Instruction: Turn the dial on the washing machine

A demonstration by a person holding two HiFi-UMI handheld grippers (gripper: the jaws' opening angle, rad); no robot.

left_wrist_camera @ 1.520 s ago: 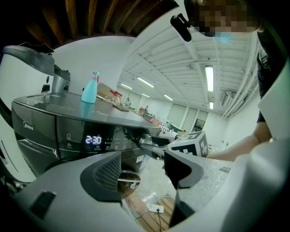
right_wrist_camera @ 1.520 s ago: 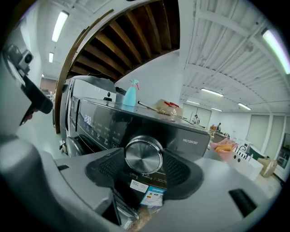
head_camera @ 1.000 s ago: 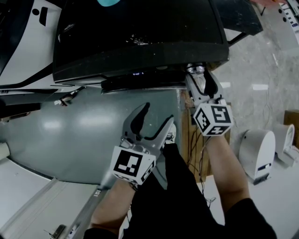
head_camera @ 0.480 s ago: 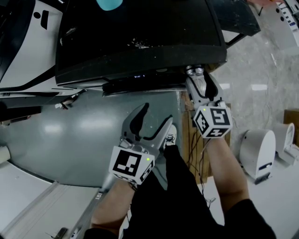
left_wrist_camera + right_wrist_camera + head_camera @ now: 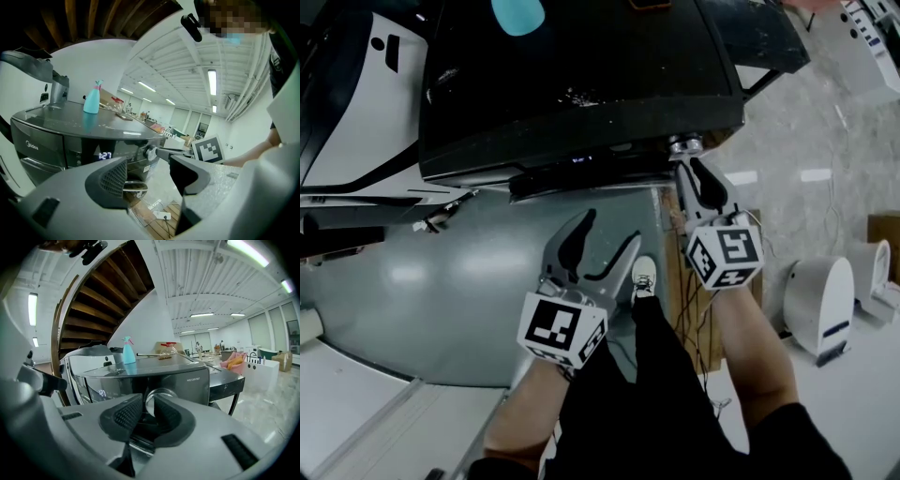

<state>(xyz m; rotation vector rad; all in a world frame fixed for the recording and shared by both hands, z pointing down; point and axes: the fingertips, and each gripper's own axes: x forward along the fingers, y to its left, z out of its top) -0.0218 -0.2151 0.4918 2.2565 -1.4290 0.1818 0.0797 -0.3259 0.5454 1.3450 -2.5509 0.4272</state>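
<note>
The left gripper [image 5: 611, 230] is held in front of the washing machine [image 5: 581, 84], below the front edge of its dark top, with its jaws spread wide and nothing between them. The right gripper [image 5: 148, 408] is at the right end of the washing machine's front panel, where its jaws have just been closing and now pinch the silver dial [image 5: 686, 144] between their tips. A teal spray bottle [image 5: 517, 14] stands on top of the washing machine, toward its rear, and a lit display [image 5: 579, 159] shows near the middle of its front panel.
</note>
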